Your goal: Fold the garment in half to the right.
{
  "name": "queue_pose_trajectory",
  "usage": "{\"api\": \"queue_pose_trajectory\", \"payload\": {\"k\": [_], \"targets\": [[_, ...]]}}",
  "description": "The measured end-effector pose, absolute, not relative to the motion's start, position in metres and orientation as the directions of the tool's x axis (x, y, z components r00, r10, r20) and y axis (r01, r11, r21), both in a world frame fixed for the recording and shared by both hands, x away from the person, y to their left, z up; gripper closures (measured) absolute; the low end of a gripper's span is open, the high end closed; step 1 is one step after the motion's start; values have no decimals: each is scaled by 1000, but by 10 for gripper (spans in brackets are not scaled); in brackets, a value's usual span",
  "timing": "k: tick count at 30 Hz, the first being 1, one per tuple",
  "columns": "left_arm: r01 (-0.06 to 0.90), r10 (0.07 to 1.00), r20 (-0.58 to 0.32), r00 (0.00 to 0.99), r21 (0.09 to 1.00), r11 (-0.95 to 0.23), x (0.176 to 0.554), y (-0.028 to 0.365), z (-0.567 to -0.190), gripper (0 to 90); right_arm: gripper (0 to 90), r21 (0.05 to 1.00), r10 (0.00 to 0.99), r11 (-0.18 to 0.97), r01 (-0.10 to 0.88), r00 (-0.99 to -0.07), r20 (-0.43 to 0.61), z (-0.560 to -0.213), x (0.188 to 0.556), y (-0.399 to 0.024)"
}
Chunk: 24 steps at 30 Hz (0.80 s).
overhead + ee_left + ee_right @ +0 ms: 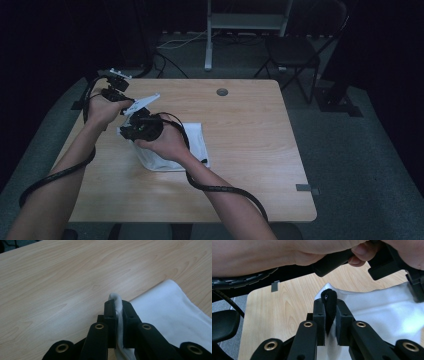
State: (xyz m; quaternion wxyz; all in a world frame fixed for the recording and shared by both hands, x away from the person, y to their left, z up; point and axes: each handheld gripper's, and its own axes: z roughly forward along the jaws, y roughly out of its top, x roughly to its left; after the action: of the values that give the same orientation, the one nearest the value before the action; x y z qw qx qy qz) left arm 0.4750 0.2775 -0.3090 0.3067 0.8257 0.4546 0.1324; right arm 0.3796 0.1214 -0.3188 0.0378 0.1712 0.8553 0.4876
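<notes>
A white cloth (187, 145) lies left of the middle of the wooden table (250, 130), with its left part lifted. My left gripper (116, 92) is over the table's left side. In the left gripper view its jaws (117, 306) are shut on a white edge of the cloth (172, 312). My right gripper (142, 127) is just right of it, above the cloth's left end. In the right gripper view its jaws (329, 305) are shut on a black strip that sticks up between them, with the white cloth (387, 307) behind.
A round cable hole (222, 92) sits near the table's far edge. A small grey piece (306, 187) lies at the right front edge. Behind the table stand a black chair (295, 52) and a metal frame (245, 22). The other hand (287, 252) crosses the top of the right gripper view.
</notes>
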Motion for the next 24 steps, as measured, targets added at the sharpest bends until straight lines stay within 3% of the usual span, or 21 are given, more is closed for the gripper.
{"api": "queue_pose_trajectory", "payload": {"k": [24], "targets": [[663,827,-64,559,634,-399,479,250,-310,844,813,847,369,461,266,-925,90,-317,379,90]]}}
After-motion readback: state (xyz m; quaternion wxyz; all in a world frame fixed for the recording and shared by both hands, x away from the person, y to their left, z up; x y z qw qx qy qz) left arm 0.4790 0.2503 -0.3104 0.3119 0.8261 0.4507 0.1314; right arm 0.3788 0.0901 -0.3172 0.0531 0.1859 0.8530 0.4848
